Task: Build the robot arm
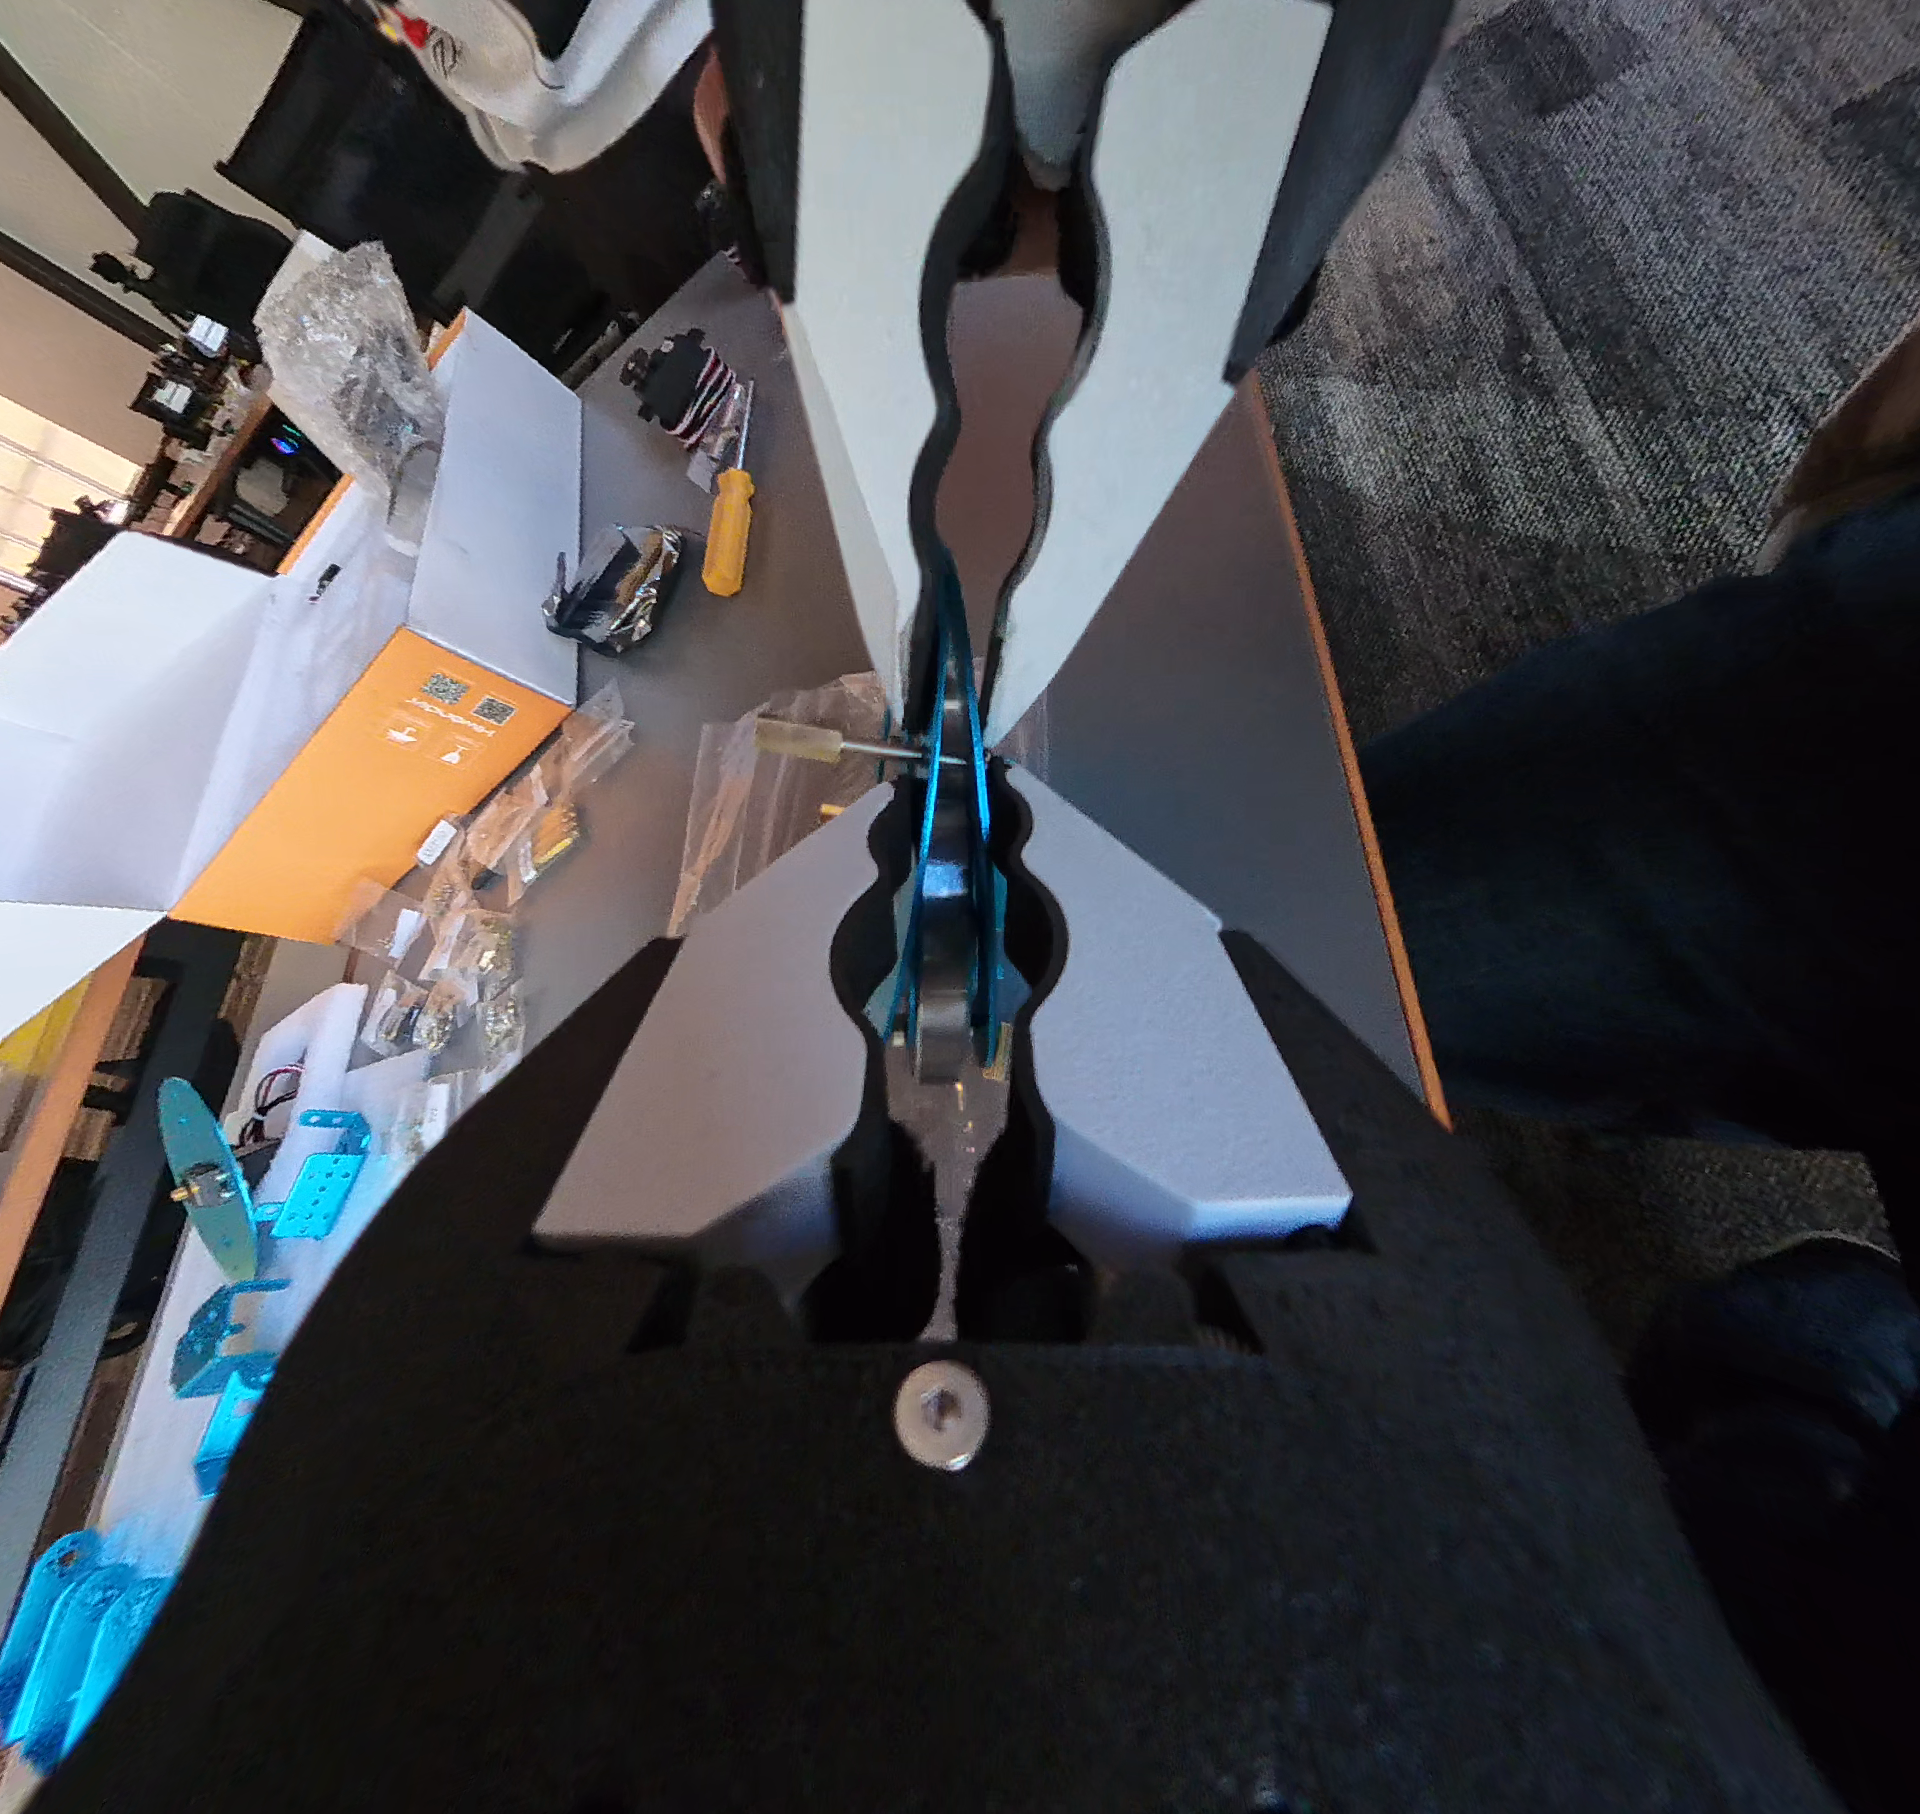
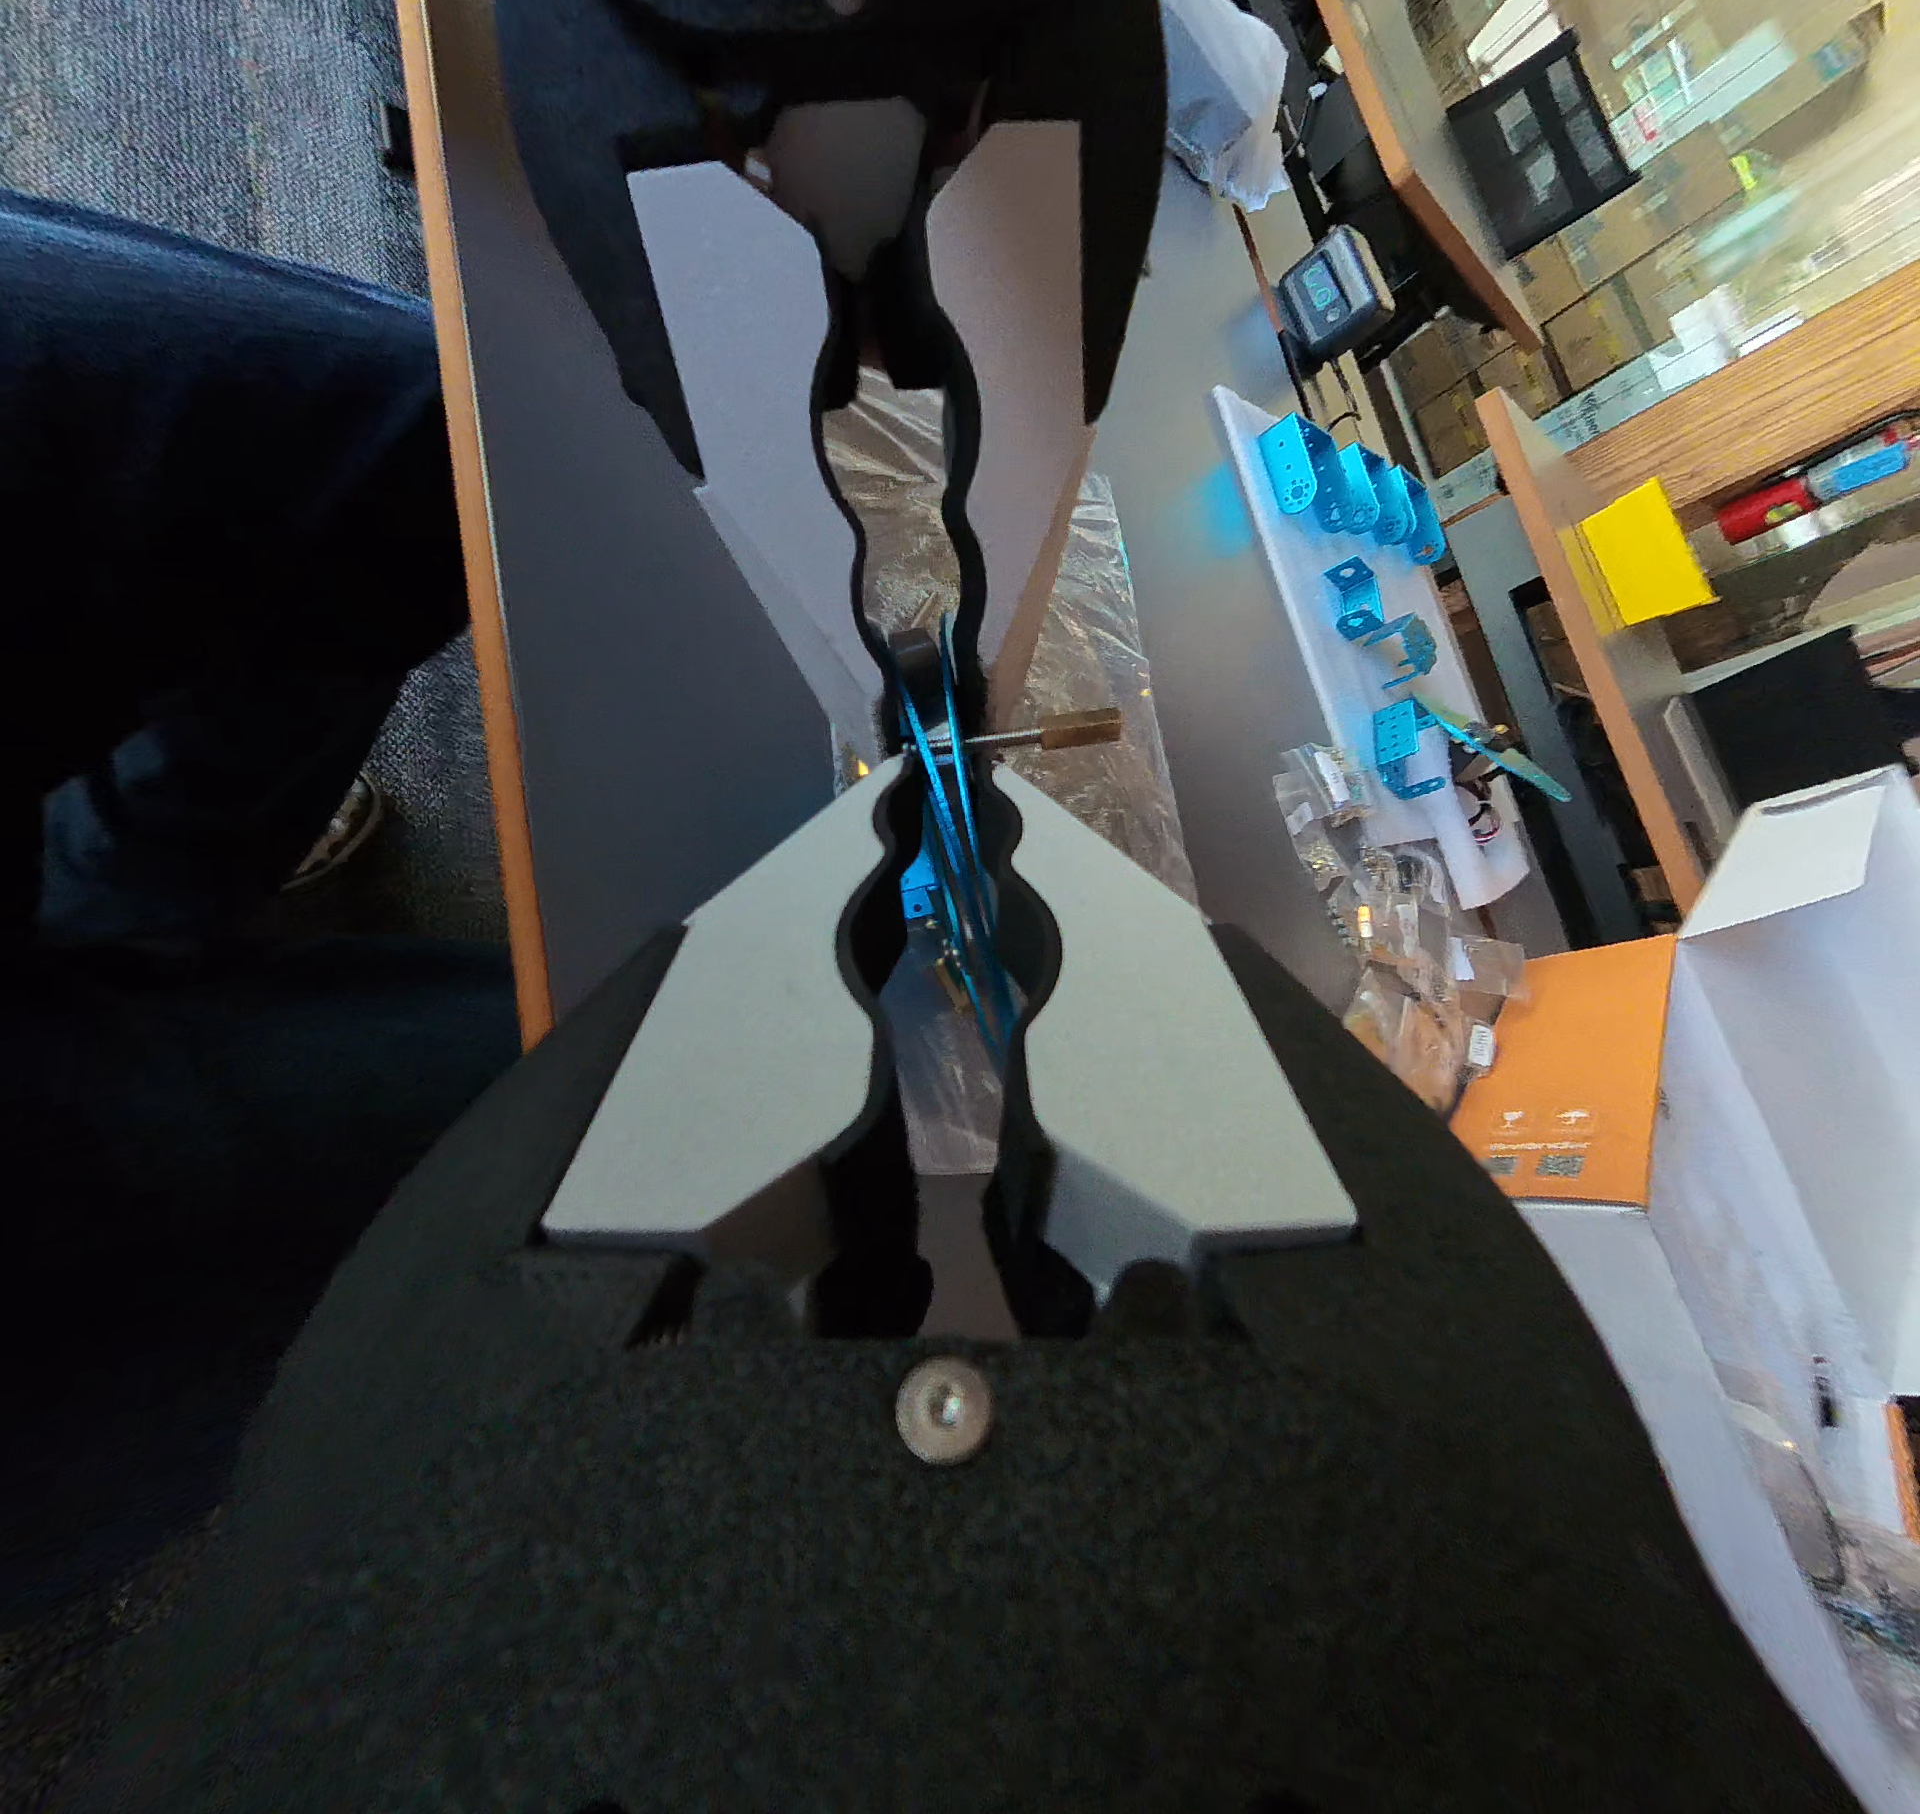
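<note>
Where left wrist view looks along fingers, left gripper (image 1: 951,777) clamps blue plates (image 1: 954,891); right gripper (image 1: 951,715) opposite clamps same plates, tip to tip, above grey table (image 1: 1164,621). Yellow screwdriver (image 1: 727,538) lies well apart.

Right wrist view: right gripper (image 2: 948,777) closed on blue plates (image 2: 951,891); brass post (image 2: 1081,725) projects sideways. Blue brackets (image 2: 1351,507) sit on white foam beyond.

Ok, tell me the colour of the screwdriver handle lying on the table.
Yellow-orange. The screwdriver handle shows best in the left wrist view, lying on the grey table.
</note>
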Available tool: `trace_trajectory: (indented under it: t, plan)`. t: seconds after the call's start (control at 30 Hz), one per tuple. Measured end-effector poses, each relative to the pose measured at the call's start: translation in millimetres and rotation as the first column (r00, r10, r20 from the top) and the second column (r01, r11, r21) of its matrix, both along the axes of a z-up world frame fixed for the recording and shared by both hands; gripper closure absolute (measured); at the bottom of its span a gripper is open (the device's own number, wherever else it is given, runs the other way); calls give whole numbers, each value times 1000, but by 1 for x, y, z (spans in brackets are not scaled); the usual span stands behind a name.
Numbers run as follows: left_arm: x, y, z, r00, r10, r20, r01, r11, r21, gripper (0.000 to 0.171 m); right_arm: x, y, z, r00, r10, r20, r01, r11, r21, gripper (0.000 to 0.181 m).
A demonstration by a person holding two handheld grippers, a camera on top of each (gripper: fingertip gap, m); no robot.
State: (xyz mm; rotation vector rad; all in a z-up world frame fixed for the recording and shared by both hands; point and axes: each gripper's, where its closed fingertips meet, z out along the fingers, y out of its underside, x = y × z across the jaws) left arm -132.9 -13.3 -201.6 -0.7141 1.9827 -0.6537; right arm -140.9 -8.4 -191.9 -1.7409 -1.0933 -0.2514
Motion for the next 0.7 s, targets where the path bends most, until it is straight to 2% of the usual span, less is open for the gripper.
trace_trajectory:
  t: [0.13,0.2,0.37,0.47,0.57,0.7]
  plan:
    - [3,0,1,999,30,35,-31,999,22,158,4,-2,1,978,28,-209,-56,990,-133,172]
    - [2,4,-1,997,50,57,-52,998,38,152,5,-1,3,958,38,-284,-82,986,-145,172]
    - [-5,22,-13,994,106,18,-106,994,-11,137,7,2,6,936,48,-349,-105,984,-147,173]
    - [-3,22,-14,996,91,17,-89,993,-80,136,7,1,6,922,63,-382,-131,979,-155,172]
    - [-2,28,-23,995,96,-26,-96,995,-29,137,9,0,7,903,71,-423,-154,974,-166,172]
    - [-4,28,-23,997,42,-64,-48,995,-84,146,12,-5,8,885,77,-459,-175,969,-176,172]
